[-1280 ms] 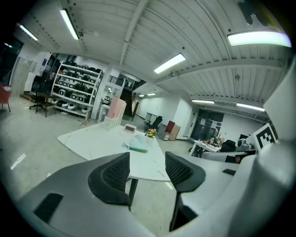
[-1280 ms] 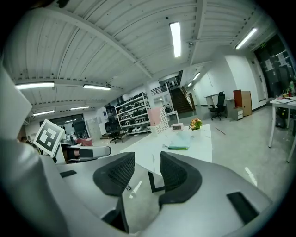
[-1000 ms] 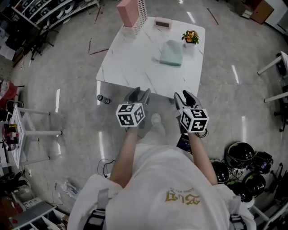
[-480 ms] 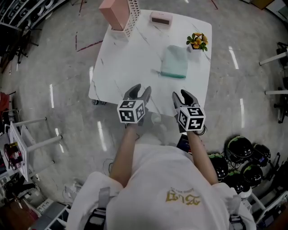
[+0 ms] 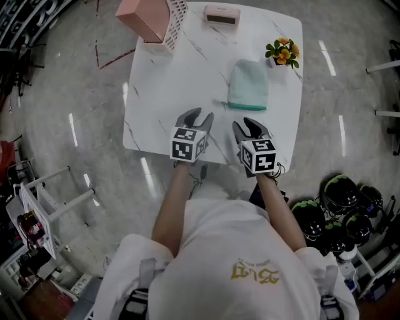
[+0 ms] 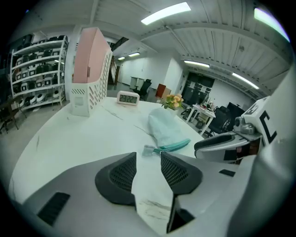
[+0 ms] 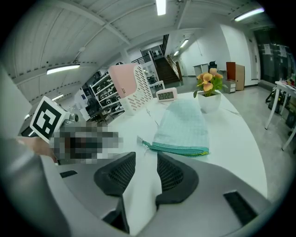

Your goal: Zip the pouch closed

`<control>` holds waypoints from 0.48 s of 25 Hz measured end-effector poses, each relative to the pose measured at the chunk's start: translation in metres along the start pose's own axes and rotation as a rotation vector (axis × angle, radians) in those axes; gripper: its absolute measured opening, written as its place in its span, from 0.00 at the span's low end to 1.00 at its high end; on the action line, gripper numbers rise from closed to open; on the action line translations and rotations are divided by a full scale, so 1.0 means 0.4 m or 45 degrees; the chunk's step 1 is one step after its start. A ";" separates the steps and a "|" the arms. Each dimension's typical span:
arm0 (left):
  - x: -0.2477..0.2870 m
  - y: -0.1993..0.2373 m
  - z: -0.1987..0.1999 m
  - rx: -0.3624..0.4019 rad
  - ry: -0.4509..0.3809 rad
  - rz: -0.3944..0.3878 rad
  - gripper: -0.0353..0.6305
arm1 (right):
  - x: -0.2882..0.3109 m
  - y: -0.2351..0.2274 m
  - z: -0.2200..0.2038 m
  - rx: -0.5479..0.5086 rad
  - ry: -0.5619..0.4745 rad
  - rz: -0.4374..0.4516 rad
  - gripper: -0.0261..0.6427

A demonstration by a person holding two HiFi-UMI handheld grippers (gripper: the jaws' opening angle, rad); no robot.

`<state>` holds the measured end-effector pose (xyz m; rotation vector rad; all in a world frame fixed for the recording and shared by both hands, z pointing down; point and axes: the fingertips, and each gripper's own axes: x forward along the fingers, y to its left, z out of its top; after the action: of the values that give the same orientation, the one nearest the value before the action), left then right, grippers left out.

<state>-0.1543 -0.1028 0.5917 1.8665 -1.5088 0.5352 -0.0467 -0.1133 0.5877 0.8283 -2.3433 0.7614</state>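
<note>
1. The left tool [image 5: 195, 116] is hovering empty over the white marble counter [image 5: 164, 94], its jaws closing.
2. The right tool [image 5: 250, 124] is hanging part-open, gripping nothing.
3. The mint-green fabric pouch [image 5: 249, 84] is lying ahead of both, untouched.

No words or numbers read clearly here. The small digital clock [image 5: 220, 15] at the far edge of the table [image 5: 181, 81] shows dark digits too small to make out. The gold lettering [image 5: 253, 273] on your shirt appears upside down and illegible. The left marker cube [image 5: 189, 144] and right marker cube [image 5: 257, 155] carry black-and-white square patterns, not words.
</note>
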 end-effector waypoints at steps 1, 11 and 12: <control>0.010 0.001 0.001 0.023 0.015 -0.011 0.33 | 0.010 0.000 0.001 0.002 0.004 -0.004 0.27; 0.099 0.006 -0.009 0.397 0.179 -0.088 0.32 | 0.096 -0.002 -0.015 -0.021 0.089 -0.080 0.26; 0.106 0.006 -0.007 0.427 0.189 -0.098 0.32 | 0.104 0.001 -0.015 -0.024 0.094 -0.077 0.26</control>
<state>-0.1460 -0.1303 0.6233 2.0733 -1.3050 0.9155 -0.0731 -0.1249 0.6184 0.8447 -2.2464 0.7316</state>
